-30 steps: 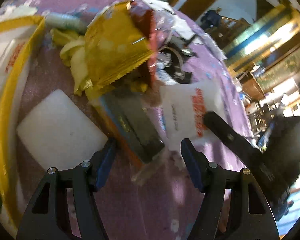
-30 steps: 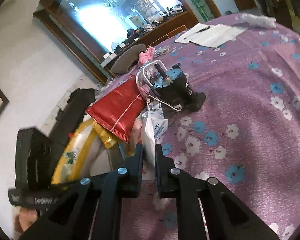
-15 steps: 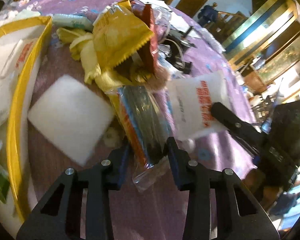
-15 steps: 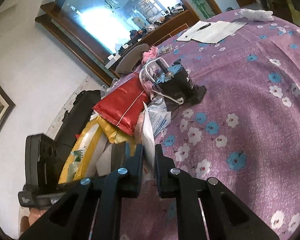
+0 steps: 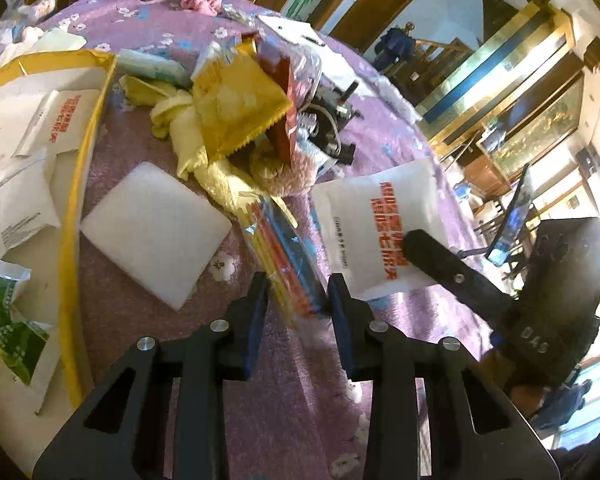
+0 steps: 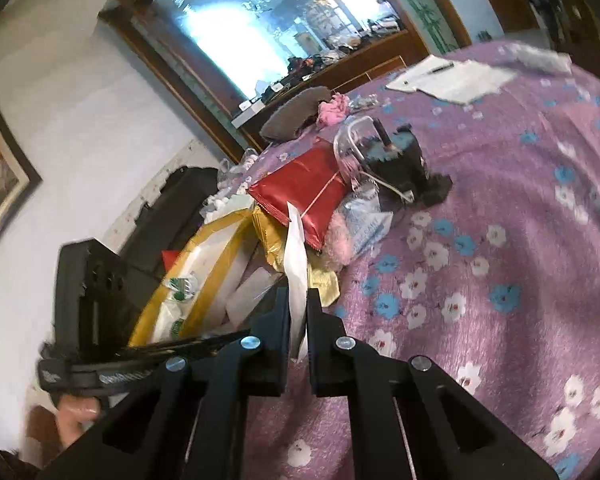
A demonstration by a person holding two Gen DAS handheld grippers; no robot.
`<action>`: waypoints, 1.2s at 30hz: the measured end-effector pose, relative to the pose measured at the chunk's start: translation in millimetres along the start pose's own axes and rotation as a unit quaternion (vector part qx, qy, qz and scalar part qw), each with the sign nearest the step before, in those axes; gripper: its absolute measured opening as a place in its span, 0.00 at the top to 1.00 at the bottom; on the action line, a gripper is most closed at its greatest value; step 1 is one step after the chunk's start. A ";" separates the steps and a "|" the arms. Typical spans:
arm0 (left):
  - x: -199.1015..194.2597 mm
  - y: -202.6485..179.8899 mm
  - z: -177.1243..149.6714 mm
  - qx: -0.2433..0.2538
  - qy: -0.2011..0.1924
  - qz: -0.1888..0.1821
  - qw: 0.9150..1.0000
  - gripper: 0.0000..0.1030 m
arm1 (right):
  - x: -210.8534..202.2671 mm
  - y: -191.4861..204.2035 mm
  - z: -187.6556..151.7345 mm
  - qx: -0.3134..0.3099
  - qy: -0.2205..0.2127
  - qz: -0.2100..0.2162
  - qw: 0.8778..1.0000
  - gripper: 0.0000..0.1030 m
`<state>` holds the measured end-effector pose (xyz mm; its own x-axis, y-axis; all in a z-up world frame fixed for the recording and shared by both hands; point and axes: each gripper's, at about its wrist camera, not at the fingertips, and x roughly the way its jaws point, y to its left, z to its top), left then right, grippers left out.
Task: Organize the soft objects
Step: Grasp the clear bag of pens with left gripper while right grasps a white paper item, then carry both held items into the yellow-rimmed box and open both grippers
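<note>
Pinching a white pouch (image 6: pixel 298 264) edge-on, the right gripper (image 6: pixel 299 320) is clamped; the left gripper (image 5: pixel 296 300), jaws just closing, squeezes a crinkly packet (image 5: pixel 282 248) at twelve o'clock; both look light, slippery; grip near edges.

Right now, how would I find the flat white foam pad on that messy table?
Start at the purple flowered tablecloth and find the big yellow-rimmed tray along one side. Just beside its rim, ahead of the left claw, lies the white foam pad, flat on the cloth. Unlike the white packets nearby, it is a plain thick slab with no printing at all.
</note>
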<state>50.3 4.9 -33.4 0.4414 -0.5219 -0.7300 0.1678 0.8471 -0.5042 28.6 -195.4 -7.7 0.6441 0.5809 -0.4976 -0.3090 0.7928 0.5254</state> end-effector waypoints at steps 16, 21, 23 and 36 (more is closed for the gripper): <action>-50.5 26.4 -1.4 -0.048 -0.039 -0.049 0.997 0.77 | 0.4 29.4 12.8 -0.005 -0.019 0.030 0.999 0.95; -63.6 29.5 -0.8 -0.049 -0.054 -0.058 0.996 0.78 | 4.3 32.8 16.3 0.000 -0.022 0.035 0.999 0.95; -66.1 32.6 -0.1 -0.059 -0.055 -0.063 0.995 0.79 | 6.9 35.3 17.6 0.000 -0.021 0.040 0.999 0.95; -144.0 99.3 35.9 -0.106 -0.167 -0.028 0.980 0.79 | 78.8 85.9 39.5 -0.017 0.031 0.111 0.993 0.95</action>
<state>35.0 167.8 38.2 0.7069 -0.4750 -0.5241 0.0283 0.7593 -0.6501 80.5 -88.9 25.6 0.5139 0.7511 -0.4145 -0.4620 0.6494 0.6040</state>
